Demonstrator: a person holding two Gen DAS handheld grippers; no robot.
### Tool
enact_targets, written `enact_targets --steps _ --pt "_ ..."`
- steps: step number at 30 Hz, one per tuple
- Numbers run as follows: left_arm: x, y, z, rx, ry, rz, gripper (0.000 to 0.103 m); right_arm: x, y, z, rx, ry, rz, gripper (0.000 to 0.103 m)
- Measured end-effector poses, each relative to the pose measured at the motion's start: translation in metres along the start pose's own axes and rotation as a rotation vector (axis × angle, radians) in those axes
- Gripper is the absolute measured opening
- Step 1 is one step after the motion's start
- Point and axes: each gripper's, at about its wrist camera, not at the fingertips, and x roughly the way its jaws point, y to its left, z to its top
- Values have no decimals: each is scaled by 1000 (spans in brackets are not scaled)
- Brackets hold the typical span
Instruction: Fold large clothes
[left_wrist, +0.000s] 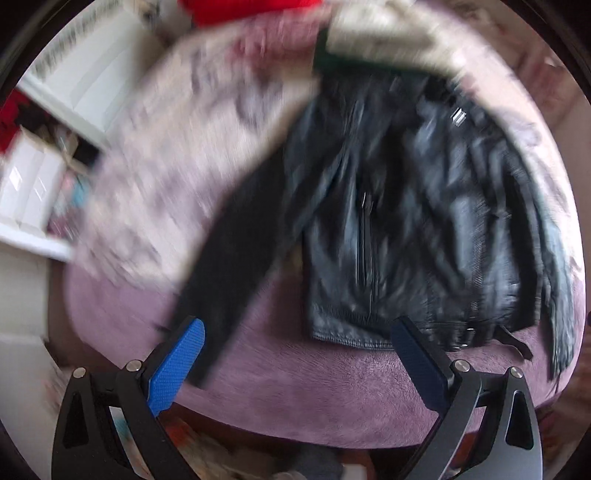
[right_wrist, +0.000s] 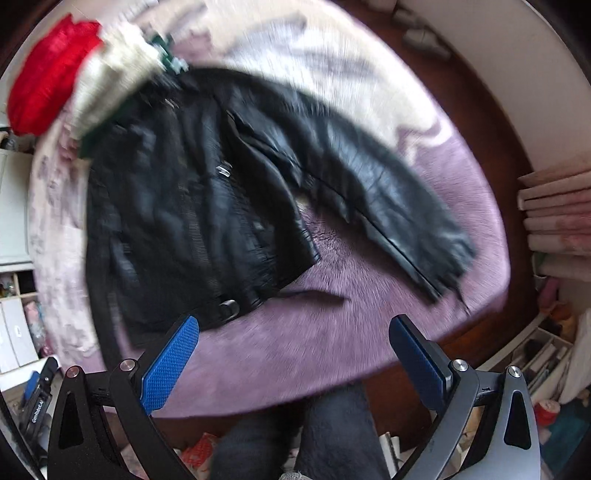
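- Left wrist view: we see the left gripper (left_wrist: 295, 362) with its jaws spread wide and nothing between the blue pads (left_wrist: 177, 365); it is held above the near edge of the bed (left_wrist: 295, 398).
- The black jacket (left_wrist: 406, 221) lies flat on the mauve bed cover, front side up, its zip running roughly up the middle and its hem toward the camera.
- One sleeve (left_wrist: 236, 251) stretches away from the body toward the lower left and ends close to the left pad; contact cannot be judged through the motion blur.
- A pale patterned blanket (left_wrist: 177, 155) covers the bed to the left of the jacket, and a cream garment (left_wrist: 376, 40) lies at the collar end, with something red (left_wrist: 243, 9) beyond it.
- Right wrist view: the right gripper (right_wrist: 295, 354) is likewise wide open and empty, over bare cover near the bed's front edge.
- Here the jacket (right_wrist: 192, 206) sits left of centre, its other sleeve (right_wrist: 388, 199) angled out to the right across the cover, cuff near the bed's right side.
- A belt buckle (right_wrist: 229, 308) shows at the hem, just above the left pad (right_wrist: 170, 362).
- Both frames are blurred, so fine detail is unreliable.
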Motion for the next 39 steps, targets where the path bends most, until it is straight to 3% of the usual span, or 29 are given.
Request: enact_targets --steps 5,7,9,10,12,14,15,18,21,25,27,28,30,31,32,33,34,35,36,39 --pt "115 7 -5 -131 202 -155 103 103 -7 32 -6 57 25 103" --pt "140 6 -7 -157 223 -198 99 134 -5 39 -15 82 25 103" --pt "152 6 -9 -183 205 -237 61 159 -3 41 -19 101 52 99" --pt "151 6 -10 -189 175 -250 54 170 0 41 -22 108 81 86" --pt "139 5 -13 -191 90 -244 22 186 7 38 -24 112 125 57" --pt "122 2 -21 -175 41 -256 16 189 12 31 -15 82 112 42" --pt "114 1 -26 -168 20 -252 16 189 12 27 -7 74 133 22" --pt "89 5 -43 -164 10 -276 15 180 11 8 4 51 135 14" --pt "65 15 -64 -148 24 -286 12 169 8 -19 3 85 116 9" --pt "45 29 -82 -118 93 -302 13 180 -3 -50 -20 171 100 9" --pt "32 29 -84 -79 107 -269 17 191 -13 -56 7 209 141 13" --pt "25 28 -82 -61 114 -261 17 189 -19 -57 39 218 174 20" --pt "8 26 -76 -40 109 -235 17 189 -46 -58 156 222 260 26" --pt "0 29 -69 -37 98 -224 18 188 -61 -59 214 205 288 36" --pt "-7 29 -61 -36 93 -213 23 183 -80 -64 294 173 324 43" --pt "-13 25 -54 -36 93 -205 38 178 -101 -69 382 144 350 56" --pt "-14 18 -45 -39 92 -217 51 178 -125 -76 483 115 369 61" --pt "-18 13 -42 -44 84 -234 76 179 -144 -80 562 95 388 61" --pt "-25 7 -35 -46 64 -257 85 183 -169 -87 664 76 411 61" --pt "-18 -26 -20 11 53 -262 85 189 -225 -107 911 32 449 61"
